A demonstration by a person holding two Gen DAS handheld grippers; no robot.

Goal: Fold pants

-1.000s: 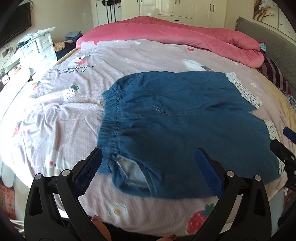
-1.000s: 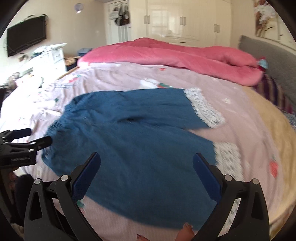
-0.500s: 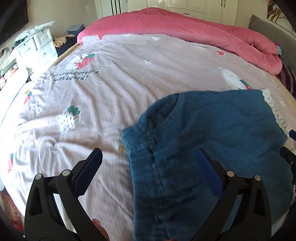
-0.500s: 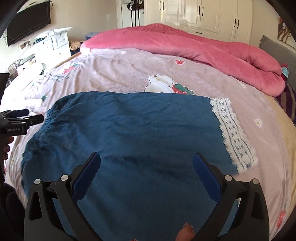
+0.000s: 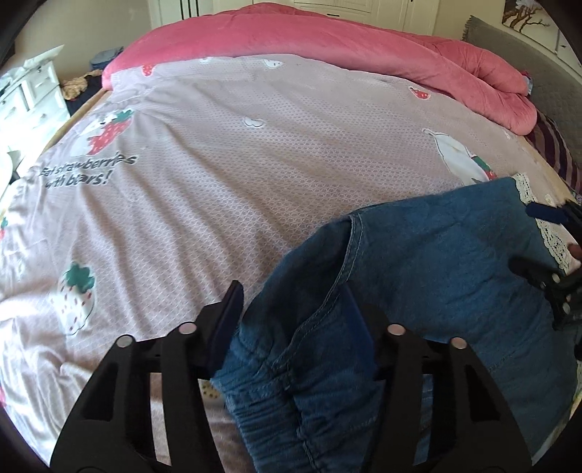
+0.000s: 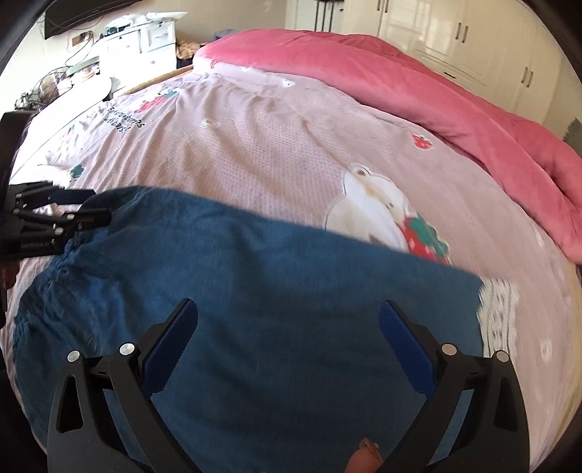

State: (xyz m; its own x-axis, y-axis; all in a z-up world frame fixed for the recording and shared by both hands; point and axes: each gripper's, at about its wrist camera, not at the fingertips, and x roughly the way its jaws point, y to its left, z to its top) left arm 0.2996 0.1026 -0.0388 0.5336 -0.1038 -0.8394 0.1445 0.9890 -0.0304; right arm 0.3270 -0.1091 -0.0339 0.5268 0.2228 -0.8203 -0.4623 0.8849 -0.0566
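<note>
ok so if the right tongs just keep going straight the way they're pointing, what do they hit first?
Most likely the denim pants: the right tongs stand open, angled down over the blue fabric spread on the bed, with nothing visible between. The gap is hard to judge.

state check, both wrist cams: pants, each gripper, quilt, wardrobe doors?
denim pants: lying on the bedsheet, waistband end bunched up.
left gripper: jaws have just been closing; bunched waistband sits between its fingers; grip not confirmed.
right gripper: open, over the flat denim, holding nothing.
pink quilt: piled along the bed's far side.
wardrobe doors: closed.
</note>
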